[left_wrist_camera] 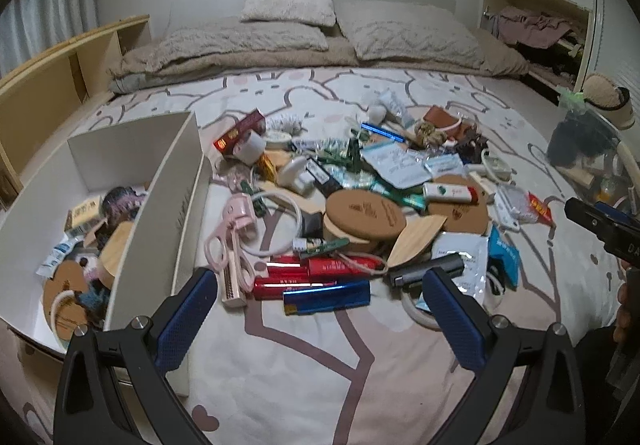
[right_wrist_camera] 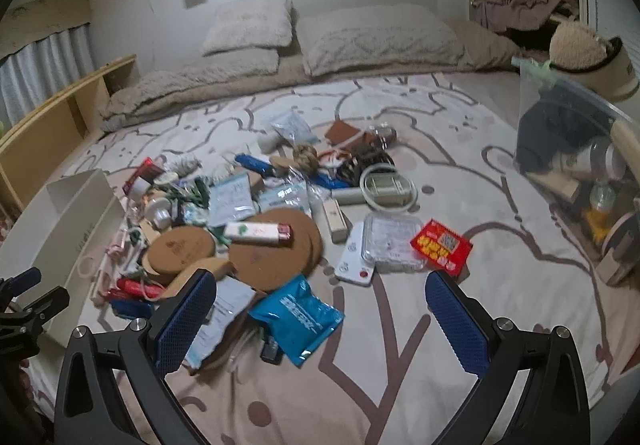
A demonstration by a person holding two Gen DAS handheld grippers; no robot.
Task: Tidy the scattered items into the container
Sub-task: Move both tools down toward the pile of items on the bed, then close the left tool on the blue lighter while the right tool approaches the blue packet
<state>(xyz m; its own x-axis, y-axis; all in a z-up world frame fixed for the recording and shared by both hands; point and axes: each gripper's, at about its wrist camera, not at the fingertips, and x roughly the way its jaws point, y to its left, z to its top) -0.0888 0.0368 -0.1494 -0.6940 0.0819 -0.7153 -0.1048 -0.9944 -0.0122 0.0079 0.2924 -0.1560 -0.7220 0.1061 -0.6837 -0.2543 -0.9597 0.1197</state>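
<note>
A heap of small items covers the bed: cork coasters (left_wrist_camera: 364, 211), red tubes (left_wrist_camera: 320, 269), a shiny blue lighter (left_wrist_camera: 326, 297), pink scissors-like tool (left_wrist_camera: 234, 241). The white box (left_wrist_camera: 158, 205) at left holds several items. My left gripper (left_wrist_camera: 320, 293) is open just above the blue lighter, nothing between its pads. In the right wrist view my right gripper (right_wrist_camera: 320, 295) is open over a blue pouch (right_wrist_camera: 298, 319); cork coasters (right_wrist_camera: 276, 257), a red packet (right_wrist_camera: 440, 245) and a clear plastic case (right_wrist_camera: 394, 241) lie beyond it. The white box (right_wrist_camera: 76, 221) sits at left.
Pillows and a folded blanket (left_wrist_camera: 280, 41) lie at the head of the bed. A clear bin (right_wrist_camera: 576, 165) with bottles and dark cloth stands at the right. A wooden shelf (left_wrist_camera: 60, 65) runs along the left. Bare patterned sheet (left_wrist_camera: 320, 365) lies in front of the heap.
</note>
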